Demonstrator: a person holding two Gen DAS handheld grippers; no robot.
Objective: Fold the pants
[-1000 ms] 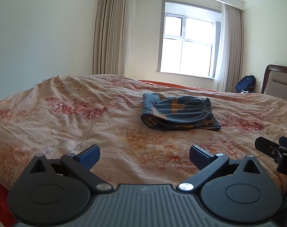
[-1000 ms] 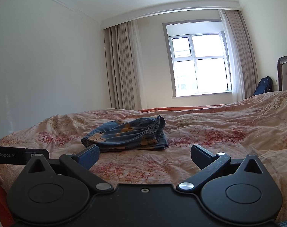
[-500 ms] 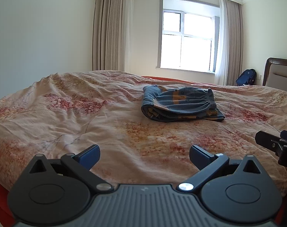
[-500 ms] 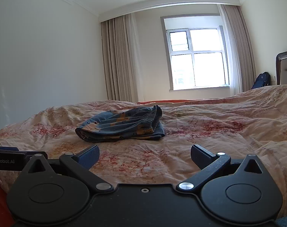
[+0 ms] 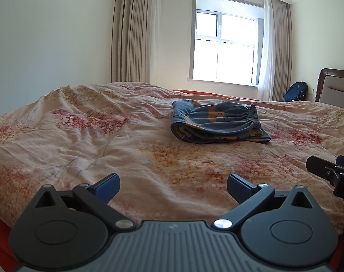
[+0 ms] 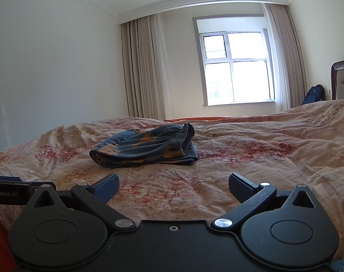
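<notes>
1. One pair of blue patterned pants lies folded in a compact stack on the bed, well ahead of both grippers and touching neither.
2. Two grippers: the left gripper and the right gripper, each with jaws spread wide and empty.
3. One rumpled floral bedspread covers the bed.
4. One window between two curtains; one blue backpack beside the headboard.
</notes>
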